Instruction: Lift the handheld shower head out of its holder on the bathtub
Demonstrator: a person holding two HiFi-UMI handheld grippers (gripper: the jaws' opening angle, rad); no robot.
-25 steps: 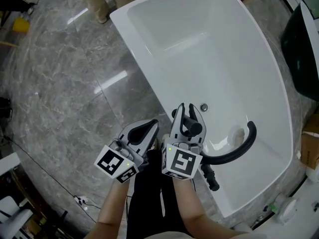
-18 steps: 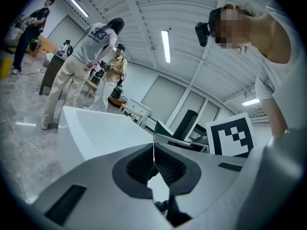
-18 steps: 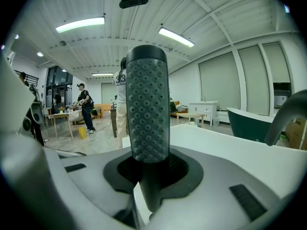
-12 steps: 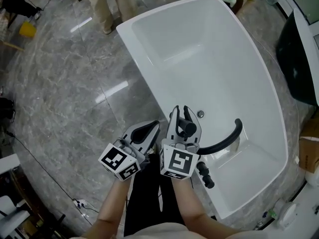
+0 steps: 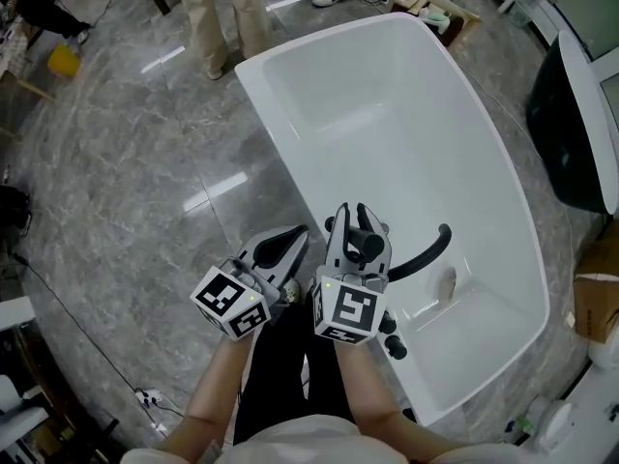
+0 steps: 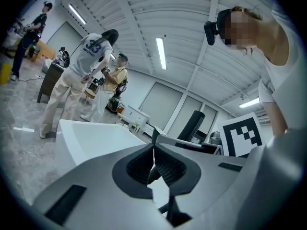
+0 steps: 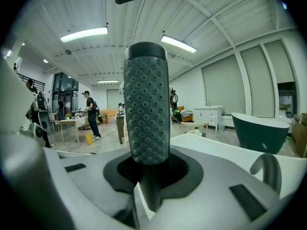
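Over the near rim of the white bathtub [image 5: 285, 129], the right gripper [image 5: 357, 220] has its jaws clamped on the black shower head [image 7: 146, 111]. The grip falls on the narrow neck just under the studded spray face. From that gripper's own view the head stands straight up, its long axis running from 12 to 6 o'clock, crosswise to the way the jaws point, with the nozzles facing back along them.

Seen from above, the left gripper [image 5: 298, 234] sits just beside it at 9 o'clock. Its jaws are pressed together on nothing, and I see no contact between it and the shower head. The curved black spout [image 5: 426, 257] reaches out over the basin at about 3 o'clock from the clamped head. Some dark fittings [image 5: 393, 342] sit on the rim at about 5 o'clock, partly tucked under the right gripper's marker cube.

Whether one of those fittings is the holder I cannot say. By my reckoning the head hangs above and clear of them, so the coming move rests with the right hand alone.
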